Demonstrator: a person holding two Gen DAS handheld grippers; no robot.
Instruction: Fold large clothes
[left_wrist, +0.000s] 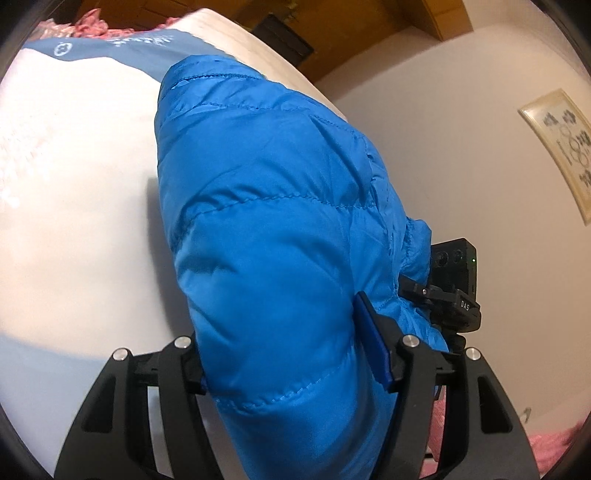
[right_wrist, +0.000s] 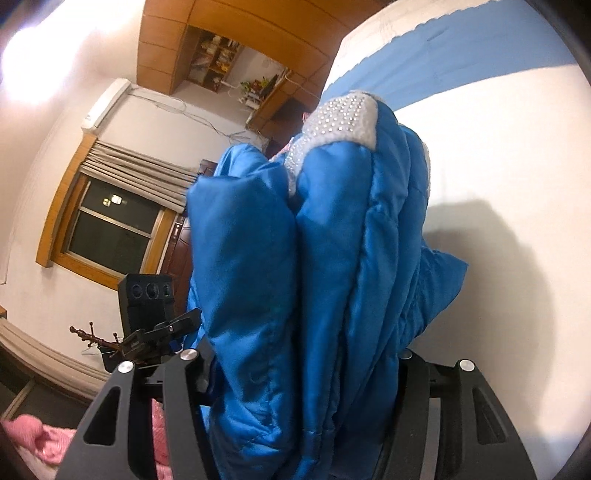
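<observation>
A puffy blue quilted jacket (left_wrist: 266, 221) is bunched thick between the jaws of my left gripper (left_wrist: 288, 354), which is shut on it and holds it above the white bed (left_wrist: 74, 184). In the right wrist view the same jacket (right_wrist: 332, 240) hangs in several folds, with a white sparkly trim (right_wrist: 343, 118) at its far end. My right gripper (right_wrist: 304, 365) is shut on that bundle too. Each gripper shows in the other's view, close beside the cloth: the right one (left_wrist: 454, 291) and the left one (right_wrist: 147, 314).
The bed cover has a blue band (left_wrist: 129, 48) at its far end. Pink fabric (right_wrist: 33, 435) lies low on the left. A framed picture (left_wrist: 561, 147) hangs on the wall. A window (right_wrist: 110, 229), an air conditioner (right_wrist: 107, 103) and wooden cabinets (right_wrist: 207, 48) stand behind.
</observation>
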